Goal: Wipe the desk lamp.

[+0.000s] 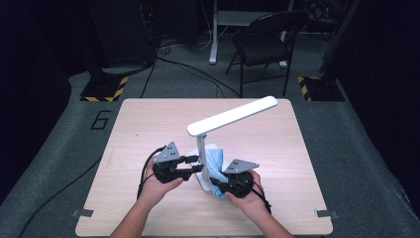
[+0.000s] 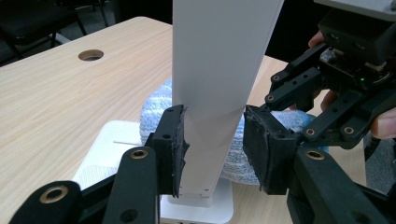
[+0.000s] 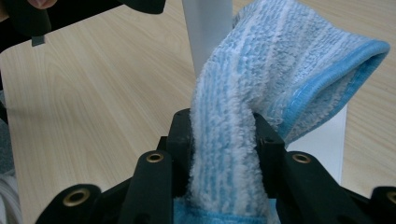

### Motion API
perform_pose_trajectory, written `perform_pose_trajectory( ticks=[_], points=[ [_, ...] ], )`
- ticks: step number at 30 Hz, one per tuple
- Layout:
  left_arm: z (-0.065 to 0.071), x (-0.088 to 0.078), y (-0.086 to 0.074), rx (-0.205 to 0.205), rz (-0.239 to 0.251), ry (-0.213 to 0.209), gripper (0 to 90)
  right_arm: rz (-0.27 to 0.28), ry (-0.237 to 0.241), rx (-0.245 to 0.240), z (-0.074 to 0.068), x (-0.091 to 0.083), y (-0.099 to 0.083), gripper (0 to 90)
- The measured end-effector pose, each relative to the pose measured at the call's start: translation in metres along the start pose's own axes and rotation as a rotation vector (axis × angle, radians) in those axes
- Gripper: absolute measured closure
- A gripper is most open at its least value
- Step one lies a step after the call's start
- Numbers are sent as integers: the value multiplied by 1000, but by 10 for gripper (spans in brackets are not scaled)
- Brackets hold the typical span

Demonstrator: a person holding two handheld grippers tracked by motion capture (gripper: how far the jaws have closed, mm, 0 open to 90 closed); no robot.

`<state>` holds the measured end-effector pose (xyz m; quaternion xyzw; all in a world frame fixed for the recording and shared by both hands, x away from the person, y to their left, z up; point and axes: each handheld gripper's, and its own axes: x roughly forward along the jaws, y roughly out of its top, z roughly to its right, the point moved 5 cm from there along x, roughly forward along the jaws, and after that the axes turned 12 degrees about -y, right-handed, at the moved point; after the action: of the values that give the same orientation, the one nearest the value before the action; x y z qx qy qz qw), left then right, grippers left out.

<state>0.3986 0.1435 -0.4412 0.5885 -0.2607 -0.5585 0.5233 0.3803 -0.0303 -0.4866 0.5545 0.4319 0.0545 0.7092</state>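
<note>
Division of labour during wiping of a desk lamp. Nearest the person, the right gripper had its jaws closed on a bunched fold of the blue-and-white striped cloth, the free end standing up against the lamp post, evidently so that the pile could be dragged along it. Just beyond, the left gripper clamped the post low down, both pads pressed to its sides above the white base, probably to keep the light lamp from tipping or sliding under the rubbing. Farther off, the lamp head slanted up over the wooden table.
</note>
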Motion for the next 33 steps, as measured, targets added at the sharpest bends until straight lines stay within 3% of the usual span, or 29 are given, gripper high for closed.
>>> perform_pose_trajectory(
  ticks=[21,30,33],
  points=[
    [0,0,0,8,-4,1,585,47,23,9,2,-8,12,662],
    [0,0,0,16,-7,17,585,72,21,-10,1,-16,23,662],
    [1,-1,2,19,2,4,585,85,16,-27,2,-19,28,662]
  ],
)
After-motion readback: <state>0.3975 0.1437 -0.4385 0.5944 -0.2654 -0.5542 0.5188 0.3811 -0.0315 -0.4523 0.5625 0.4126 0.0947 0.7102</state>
